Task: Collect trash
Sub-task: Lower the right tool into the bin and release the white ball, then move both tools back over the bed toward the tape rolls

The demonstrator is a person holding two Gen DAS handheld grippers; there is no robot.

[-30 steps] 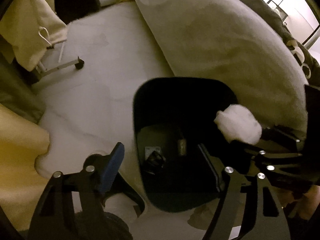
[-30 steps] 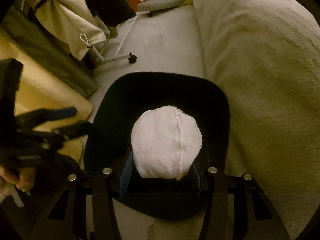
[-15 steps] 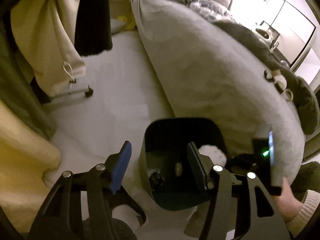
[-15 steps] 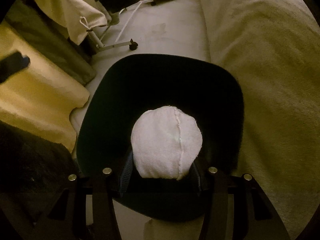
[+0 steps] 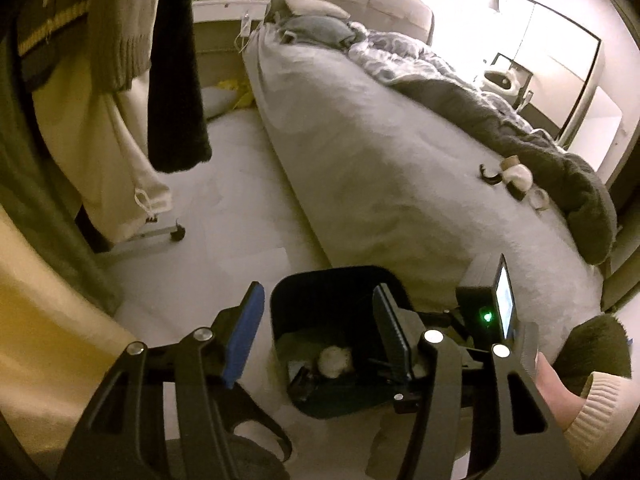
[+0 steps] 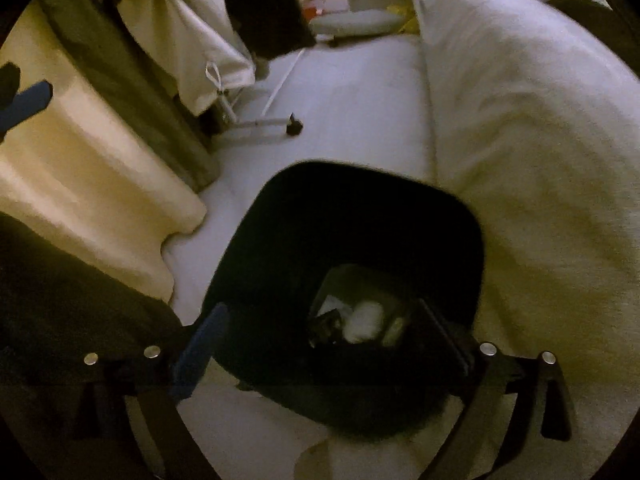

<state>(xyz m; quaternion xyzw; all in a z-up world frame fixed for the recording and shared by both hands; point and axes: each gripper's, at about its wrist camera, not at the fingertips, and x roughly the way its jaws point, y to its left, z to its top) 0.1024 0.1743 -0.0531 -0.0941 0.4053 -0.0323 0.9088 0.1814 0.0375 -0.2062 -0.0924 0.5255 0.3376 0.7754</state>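
Bedroom floor beside bed (image 5: 400, 168): white wad (image 6: 364, 320) now lies in black bin (image 6: 280, 208), at your 6 o'clock. Right gripper (image 6: 320, 340) spread, empty; left gripper (image 5: 320, 332) spread, empty. One item binned.

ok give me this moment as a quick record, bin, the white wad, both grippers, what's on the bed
bin: black plastic trash bin on the pale floor beside the bed
wad: white crumpled wad lying at the bin bottom among other trash
right gripper: open, empty, above the bin
left gripper: open, empty, above the bin
bed: grey-sheeted bed with small items near the dark blanket
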